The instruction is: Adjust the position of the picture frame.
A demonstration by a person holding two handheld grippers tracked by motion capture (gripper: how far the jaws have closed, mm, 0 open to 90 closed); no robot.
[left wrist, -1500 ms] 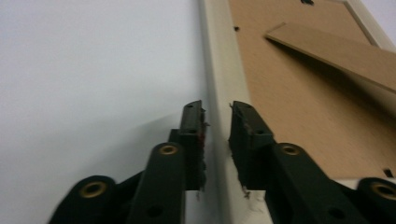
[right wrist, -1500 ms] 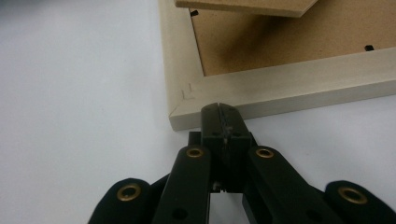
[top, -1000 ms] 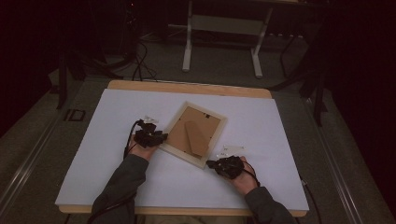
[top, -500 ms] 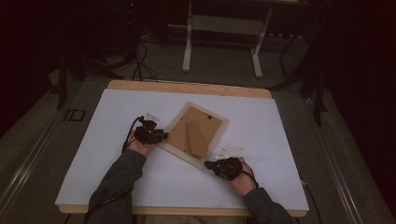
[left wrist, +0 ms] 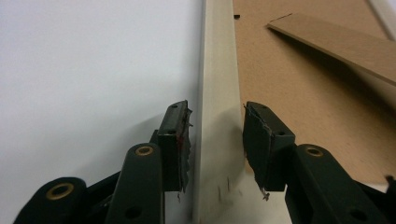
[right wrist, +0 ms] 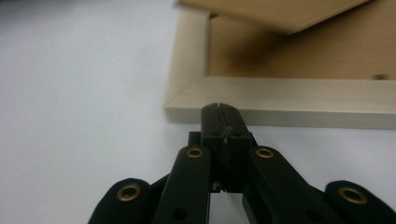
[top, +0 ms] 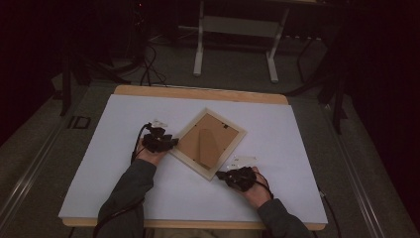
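White tabletop point(top: 297, 134), picture frame point(top: 208, 144) face down, left tool point(left wrist: 215, 140) just loosened astride its rail, right tool point(right wrist: 224, 122) clenched empty.

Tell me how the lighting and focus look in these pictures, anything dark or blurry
High view: dim overall, the room behind the table nearly black, the picture frame readable but soft. Left gripper view: bright and even, the tool sharp, the frame's far end blurring. Right gripper view: the closed tool fairly sharp, the frame's backing and far rail out of focus; soft shadow under the frame edge.
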